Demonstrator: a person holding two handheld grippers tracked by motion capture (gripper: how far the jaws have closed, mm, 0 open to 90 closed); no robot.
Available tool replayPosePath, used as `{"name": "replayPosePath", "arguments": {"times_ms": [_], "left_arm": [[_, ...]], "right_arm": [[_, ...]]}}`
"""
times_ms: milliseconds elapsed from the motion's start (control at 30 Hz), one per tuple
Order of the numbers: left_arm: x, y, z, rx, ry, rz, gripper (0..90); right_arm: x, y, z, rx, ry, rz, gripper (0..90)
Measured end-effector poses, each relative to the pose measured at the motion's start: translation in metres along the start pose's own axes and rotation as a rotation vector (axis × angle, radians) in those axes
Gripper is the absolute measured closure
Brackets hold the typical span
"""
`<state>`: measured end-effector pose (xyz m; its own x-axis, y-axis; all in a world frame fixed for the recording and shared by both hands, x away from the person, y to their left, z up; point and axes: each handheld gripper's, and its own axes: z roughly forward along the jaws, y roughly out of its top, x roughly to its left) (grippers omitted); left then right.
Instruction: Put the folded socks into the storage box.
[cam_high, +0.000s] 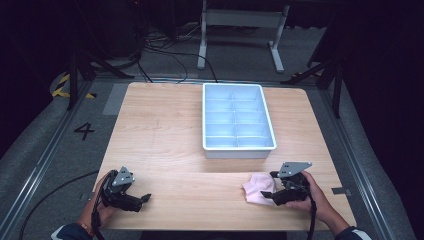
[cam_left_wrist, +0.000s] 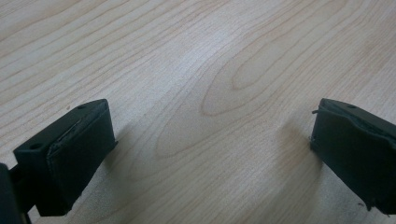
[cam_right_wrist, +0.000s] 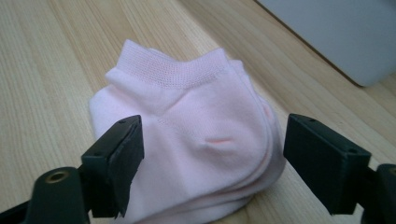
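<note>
Only writing I can read anywhere is a big "4" marked on the grey floor, off to the left of the worktop. No brand or label readable on anything else.

Container: a pale blue plastic tray sits at the far middle of the worktop, split by dividers into two columns of compartments. Every compartment I can see into looks bare. In the right tongs' own view a corner of that tray shows at the top right.

The thing in hand is a folded pair of pink ankle socks, lying flat on the worktop just in front of the tray's near right corner, near the front edge. Ribbed cuff points away from the right tongs, and a few layers are stacked up at the fold.

Right tongs: spread wide, with the socks sitting between the two black jaws. The pads sit close to the fabric on both sides but aren't squeezing it.

Left tongs: well to the left of the tray, at the front left of the worktop, also spread, with bare wood between the jaws.
</note>
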<state>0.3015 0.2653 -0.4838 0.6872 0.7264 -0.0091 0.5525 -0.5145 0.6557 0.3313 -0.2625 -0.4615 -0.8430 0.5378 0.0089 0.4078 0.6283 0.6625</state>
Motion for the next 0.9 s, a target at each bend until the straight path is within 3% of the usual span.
{"name": "replayPosePath", "arguments": {"times_ms": [300, 433, 500, 700, 900], "left_arm": [[0.0, 0.0, 0.0, 0.0, 0.0, -0.004, 0.0], [0.0, -0.001, 0.0, 0.0, 0.002, -0.004, 0.0], [0.0, -0.001, 0.0, 0.0, 0.001, -0.004, 0.0], [0.0, -0.001, 0.0, 0.001, 0.002, -0.003, 0.0], [0.0, -0.001, 0.0, 0.001, 0.002, -0.004, 0.0]], "right_arm": [[0.001, -0.004, 0.013, 0.026, 0.037, 0.034, 15.3], [0.003, -0.005, 0.014, 0.019, 0.046, 0.007, 16.9], [0.006, -0.005, 0.012, 0.006, 0.073, -0.019, 30.2], [0.011, -0.005, 0.009, -0.005, 0.128, -0.039, 58.3], [0.015, -0.004, 0.008, -0.008, 0.14, -0.052, 69.1]]}}
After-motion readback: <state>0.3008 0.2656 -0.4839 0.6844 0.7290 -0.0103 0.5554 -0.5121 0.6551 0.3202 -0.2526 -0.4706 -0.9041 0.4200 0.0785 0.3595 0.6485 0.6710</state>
